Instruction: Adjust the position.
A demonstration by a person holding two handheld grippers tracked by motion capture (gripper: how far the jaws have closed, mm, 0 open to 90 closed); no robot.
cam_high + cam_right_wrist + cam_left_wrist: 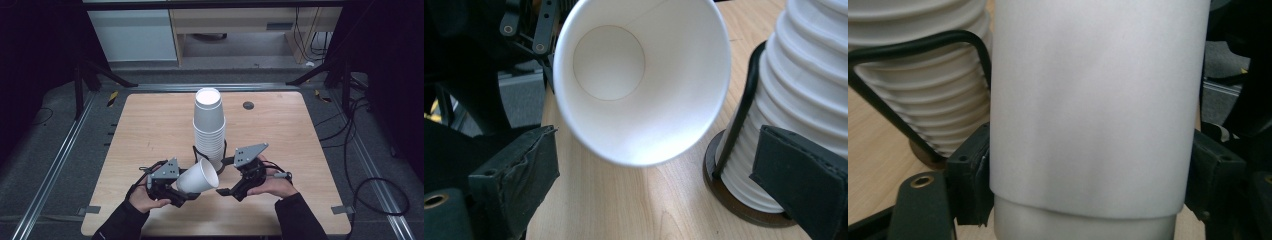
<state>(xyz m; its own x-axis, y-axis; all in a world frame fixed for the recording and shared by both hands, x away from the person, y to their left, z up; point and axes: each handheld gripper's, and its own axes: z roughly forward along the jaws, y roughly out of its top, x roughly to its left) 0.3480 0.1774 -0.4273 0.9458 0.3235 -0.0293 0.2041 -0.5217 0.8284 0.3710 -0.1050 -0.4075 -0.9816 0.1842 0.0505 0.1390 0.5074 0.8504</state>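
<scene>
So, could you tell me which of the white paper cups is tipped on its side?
The single cup clamped in the left hand-held gripper; the others stand nested in the stack.

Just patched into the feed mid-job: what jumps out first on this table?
A tall stack of white paper cups stands near the middle of the light wooden table, ringed by a black wire holder on a dark round base. Just in front of it, the left claw clamps a single white paper cup lying sideways, mouth towards the right claw, which is open and empty beside the stack.
</scene>
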